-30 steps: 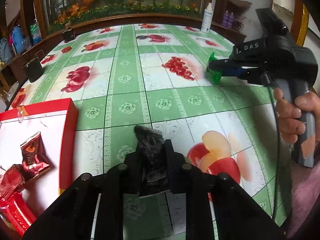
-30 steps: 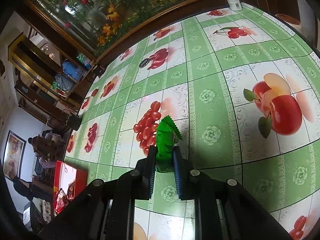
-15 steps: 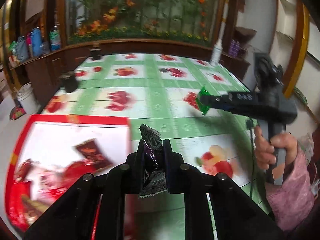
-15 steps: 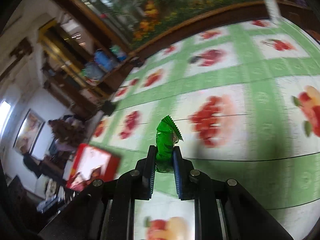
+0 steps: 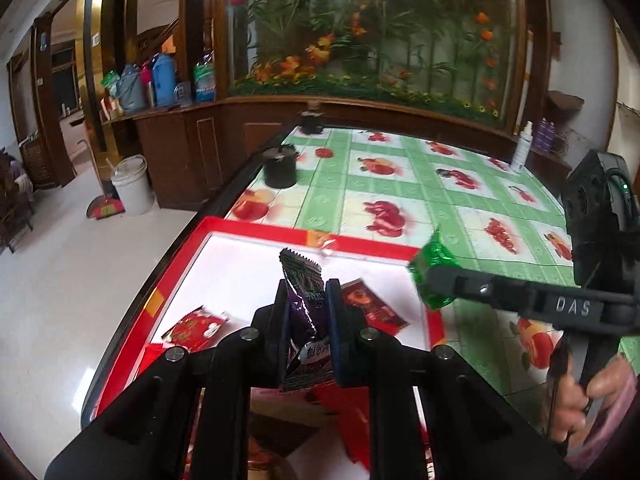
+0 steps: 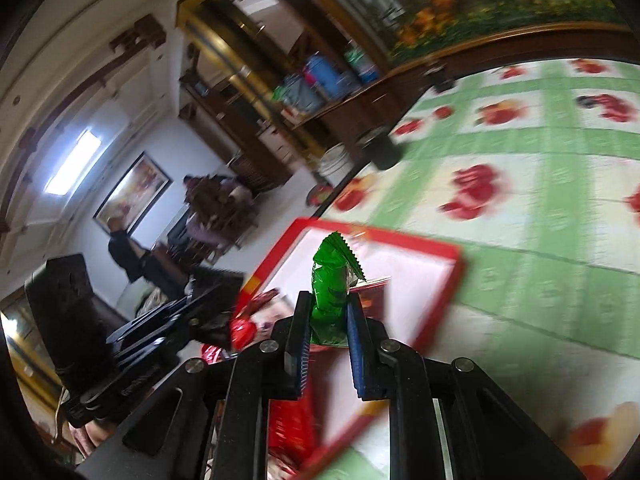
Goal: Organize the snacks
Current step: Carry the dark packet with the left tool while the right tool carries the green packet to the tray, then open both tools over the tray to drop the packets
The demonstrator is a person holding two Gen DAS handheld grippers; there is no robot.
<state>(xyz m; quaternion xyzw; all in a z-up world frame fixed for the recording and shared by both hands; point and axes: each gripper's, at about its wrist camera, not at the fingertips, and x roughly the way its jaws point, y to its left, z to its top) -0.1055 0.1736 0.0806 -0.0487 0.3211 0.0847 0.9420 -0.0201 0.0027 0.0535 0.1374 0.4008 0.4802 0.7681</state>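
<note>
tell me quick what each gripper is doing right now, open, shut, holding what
Left gripper: shut on a purple snack packet.
Right gripper: shut on a green snack packet.

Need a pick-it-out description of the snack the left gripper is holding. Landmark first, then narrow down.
Start at the red-rimmed white tray on the near corner of the green fruit-print table. Above it, the left gripper is shut on a dark purple packet standing upright, zigzag end up. The packets lying in the tray are red, and the one in the right gripper is green.
</note>
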